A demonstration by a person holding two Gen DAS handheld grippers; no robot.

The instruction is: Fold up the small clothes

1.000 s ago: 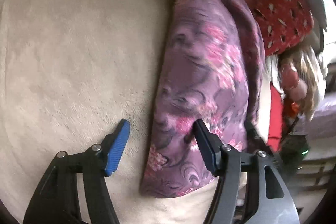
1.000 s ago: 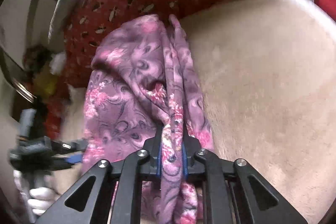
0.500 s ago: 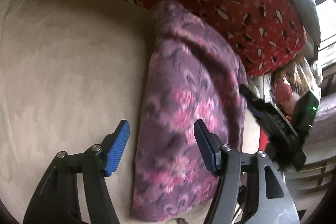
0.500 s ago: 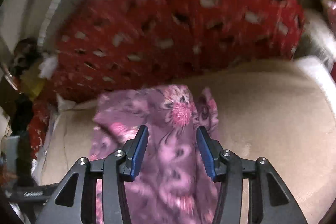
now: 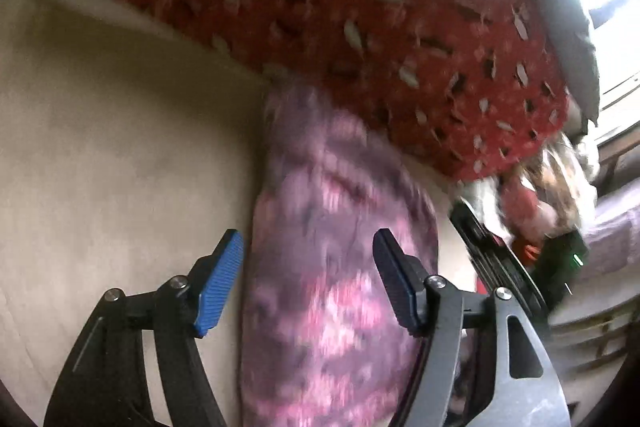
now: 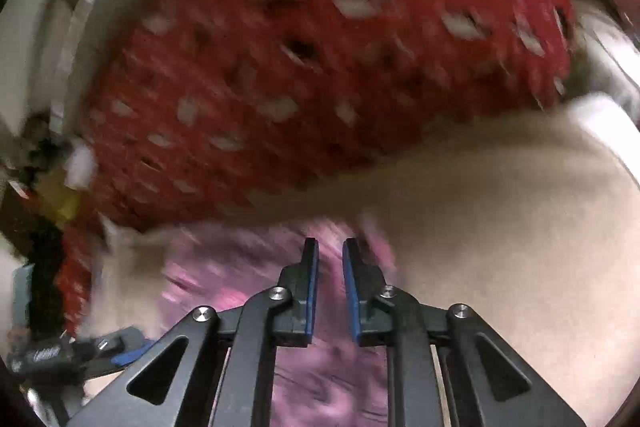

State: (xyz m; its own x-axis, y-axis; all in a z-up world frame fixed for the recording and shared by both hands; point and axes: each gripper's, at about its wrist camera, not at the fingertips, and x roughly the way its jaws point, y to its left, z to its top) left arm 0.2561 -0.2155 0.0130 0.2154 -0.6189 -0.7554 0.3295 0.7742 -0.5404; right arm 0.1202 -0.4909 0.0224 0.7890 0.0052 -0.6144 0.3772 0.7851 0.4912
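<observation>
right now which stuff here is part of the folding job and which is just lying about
Part of the job:
purple garment
left gripper, open
right gripper, nearly closed, gripping nothing

Lying about:
red blanket
beige cover under the garment
clutter off the bed edge, too blurred to name

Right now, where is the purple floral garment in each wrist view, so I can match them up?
Left wrist: purple floral garment runs down centre to the bottom edge, between the open left gripper fingers.
Right wrist: lower centre, behind the right gripper.
Shared landmark: red patterned cushion above it.
</observation>
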